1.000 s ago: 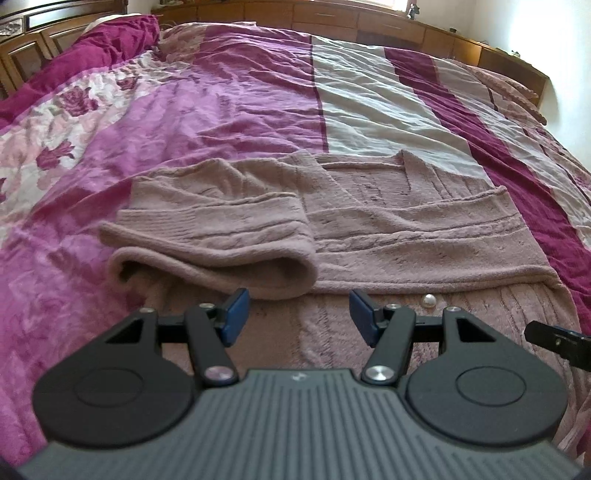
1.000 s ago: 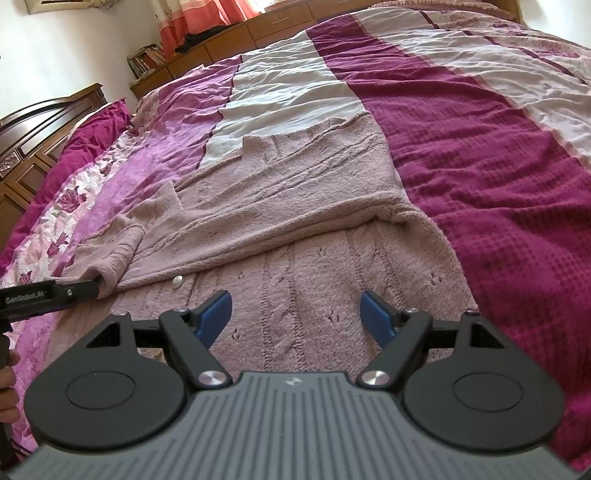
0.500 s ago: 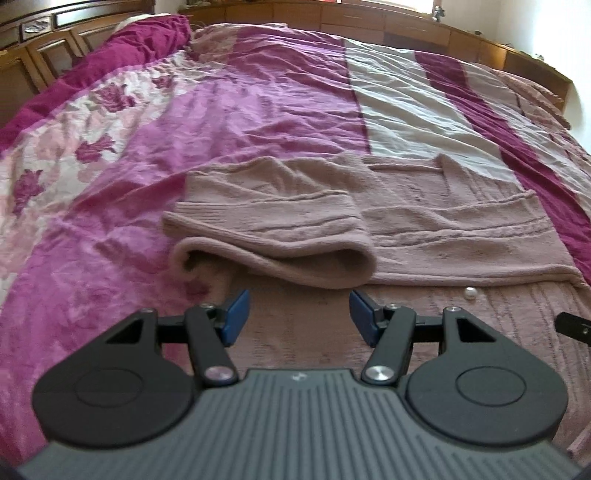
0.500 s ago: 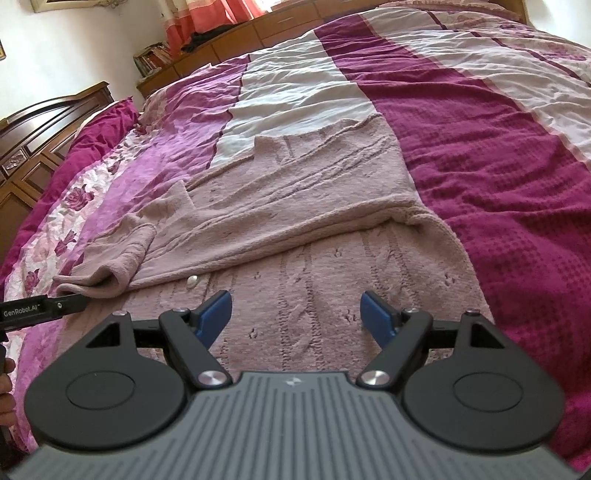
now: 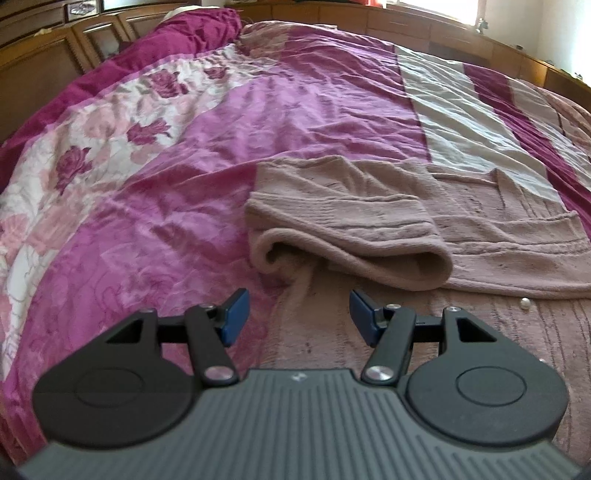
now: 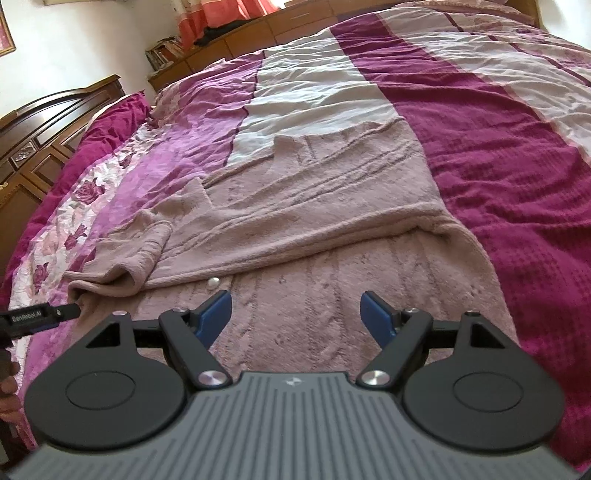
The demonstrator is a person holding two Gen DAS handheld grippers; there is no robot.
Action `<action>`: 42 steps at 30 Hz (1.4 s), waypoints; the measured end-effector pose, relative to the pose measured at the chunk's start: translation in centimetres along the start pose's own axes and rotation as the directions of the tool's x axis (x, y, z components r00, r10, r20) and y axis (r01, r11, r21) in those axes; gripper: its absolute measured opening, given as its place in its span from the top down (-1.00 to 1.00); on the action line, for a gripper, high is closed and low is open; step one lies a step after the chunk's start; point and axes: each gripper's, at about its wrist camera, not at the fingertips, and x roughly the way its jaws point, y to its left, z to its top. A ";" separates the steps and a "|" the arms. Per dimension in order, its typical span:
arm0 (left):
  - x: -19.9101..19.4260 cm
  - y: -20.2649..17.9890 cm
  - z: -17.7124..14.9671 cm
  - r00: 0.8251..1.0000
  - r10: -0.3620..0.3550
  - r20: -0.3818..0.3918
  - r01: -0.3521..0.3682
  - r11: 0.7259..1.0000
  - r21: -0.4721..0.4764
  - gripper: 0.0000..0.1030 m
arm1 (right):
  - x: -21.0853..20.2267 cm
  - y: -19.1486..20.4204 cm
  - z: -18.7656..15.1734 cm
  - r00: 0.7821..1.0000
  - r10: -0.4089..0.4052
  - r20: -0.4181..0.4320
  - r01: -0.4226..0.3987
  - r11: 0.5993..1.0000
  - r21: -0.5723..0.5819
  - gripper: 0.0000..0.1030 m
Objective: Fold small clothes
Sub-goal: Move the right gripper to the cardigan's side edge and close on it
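Mid-fold on a pink knitted cardigan [image 5: 480, 236], spread across the near part of a bed [image 6: 498, 155] and lying under both tools. One sleeve [image 5: 343, 236] already laid over the body, its rounded fold bulging at the garment's left edge, a pearly button [image 6: 213, 283] showing just below the turned-over front panel.

Left gripper [image 5: 297, 314] hovering above the cardigan's left edge, jaws parted to a middling gap and gripping nothing, the sleeve fold just beyond the blue pads. Right gripper [image 6: 297, 317] poised over the lower front, jaws wide and empty too.

Judged to stand between folds: sleeve in, hem not yet taken up. Next move likely a pinch on both lower corners at once, deep enough to catch both layers of the thick, limp knit, then an even lift toward the collar; uneven height between the two sides would drag the tucked sleeve loose.

Beneath it all, a rumpled bedspread [image 5: 295, 122] in magenta, pale pink and cream stripes, rose-printed toward the left. Carved wooden headboard [image 6: 40, 129] at left, low wooden cabinets [image 6: 258, 33] along the far wall, coral curtains [image 6: 225, 14] above, daylight pouring in.
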 end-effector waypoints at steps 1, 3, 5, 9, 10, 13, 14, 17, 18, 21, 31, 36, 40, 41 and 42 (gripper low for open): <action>0.1 0.2 -0.1 1.000 0.002 -0.002 -0.002 1.000 -0.005 -0.19 | 0.1 0.2 0.2 1.000 0.008 -0.003 -0.008 1.000 -0.001 -0.59; 0.3 0.5 -0.2 1.000 0.004 -0.004 -0.004 1.000 -0.011 -0.19 | 0.4 0.8 0.7 1.000 0.024 -0.008 -0.024 1.000 -0.005 -0.59; 0.5 0.8 -0.3 1.000 0.005 -0.003 -0.005 1.000 -0.020 -0.19 | 0.8 1.6 1.1 0.999 0.044 -0.016 -0.044 0.999 -0.014 -0.59; 1.0 1.6 -0.6 1.000 0.015 -0.008 -0.016 0.999 -0.042 -0.19 | 1.8 3.6 2.0 0.995 0.086 -0.042 -0.088 0.996 -0.035 -0.59; 1.2 1.8 -0.6 1.000 0.017 -0.008 -0.017 0.999 -0.047 -0.19 | 2.2 4.0 2.2 0.994 0.098 -0.050 -0.100 0.994 -0.037 -0.59; 1.6 2.4 -0.5 1.000 0.019 -0.008 -0.019 0.998 -0.063 -0.19 | 3.3 5.5 2.8 0.989 0.130 -0.077 -0.133 0.990 -0.040 -0.59; 1.8 2.5 -0.5 1.000 0.017 -0.006 -0.017 0.997 -0.069 -0.19 | 3.7 6.0 3.0 0.986 0.141 -0.086 -0.145 0.989 -0.038 -0.59; 2.3 2.9 -0.3 1.000 0.007 -0.006 -0.007 0.996 -0.094 -0.19 | 5.1 7.5 3.6 0.979 0.171 -0.114 -0.175 0.984 -0.026 -0.59; 2.4 3.0 -0.3 1.000 0.003 -0.005 -0.004 0.995 -0.101 -0.19 | 5.6 8.0 3.9 0.976 0.180 -0.122 -0.184 0.983 -0.023 -0.59; 2.8 3.0 -0.1 1.000 -0.006 0.007 0.007 0.993 -0.114 -0.19 | 7.0 9.4 4.8 0.967 0.208 -0.147 -0.211 0.977 -0.006 -0.59; 4.3 2.8 0.1 1.000 -0.014 0.013 0.016 0.991 -0.131 -0.19 | 13.8 13.9 6.5 0.913 0.311 -0.264 -0.313 0.949 0.034 -0.38; 4.7 2.9 0.1 1.000 -0.007 0.017 0.009 0.992 -0.129 -0.19 | 16.9 15.1 6.3 0.902 0.299 -0.312 -0.297 0.953 0.055 -0.20; 5.1 2.9 0.2 1.000 -0.008 0.019 0.010 0.991 -0.132 -0.19 | 18.0 15.5 6.5 0.898 0.306 -0.318 -0.299 0.952 0.071 0.01; 5.2 2.8 0.3 1.000 -0.007 0.020 0.009 0.991 -0.131 -0.19 | 18.3 15.6 6.5 0.896 0.305 -0.322 -0.297 0.952 0.077 0.07; 5.4 2.8 0.3 1.000 -0.004 0.020 0.006 0.992 -0.129 -0.19 | 18.5 15.7 6.6 0.895 0.305 -0.326 -0.295 0.952 0.080 0.21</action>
